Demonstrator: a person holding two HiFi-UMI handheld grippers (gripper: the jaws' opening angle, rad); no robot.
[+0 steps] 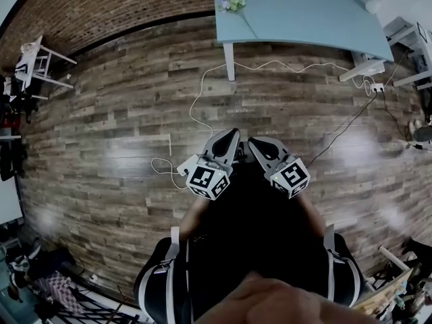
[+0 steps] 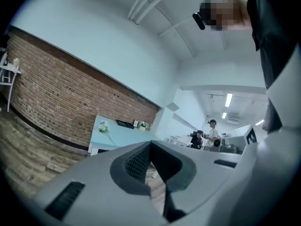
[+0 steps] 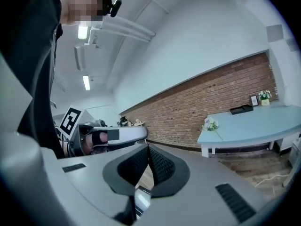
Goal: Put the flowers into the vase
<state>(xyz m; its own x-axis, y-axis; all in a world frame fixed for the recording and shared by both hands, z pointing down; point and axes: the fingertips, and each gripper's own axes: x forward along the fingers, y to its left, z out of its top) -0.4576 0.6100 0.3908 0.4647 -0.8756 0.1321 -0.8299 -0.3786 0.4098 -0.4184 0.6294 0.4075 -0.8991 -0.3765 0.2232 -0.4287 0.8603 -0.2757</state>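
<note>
Wooden floor (image 1: 101, 113) fills the frame; the flowers (image 1: 233, 2) sit on the blue bench (image 1: 304, 12) at top centre. Mid-frame, the left hand-held gripper (image 1: 231, 139) and right hand-held gripper (image 1: 258, 147) both have jaws together, empty.

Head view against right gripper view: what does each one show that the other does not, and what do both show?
Only the head view shows the white stand at the far left and the right tongs' own marker cube. Only the right gripper view shows the ceiling lamps. Both show the light blue table, the flowers lying at one end of it, the brick wall, and the left tongs and right tongs, both shut and empty.
</note>
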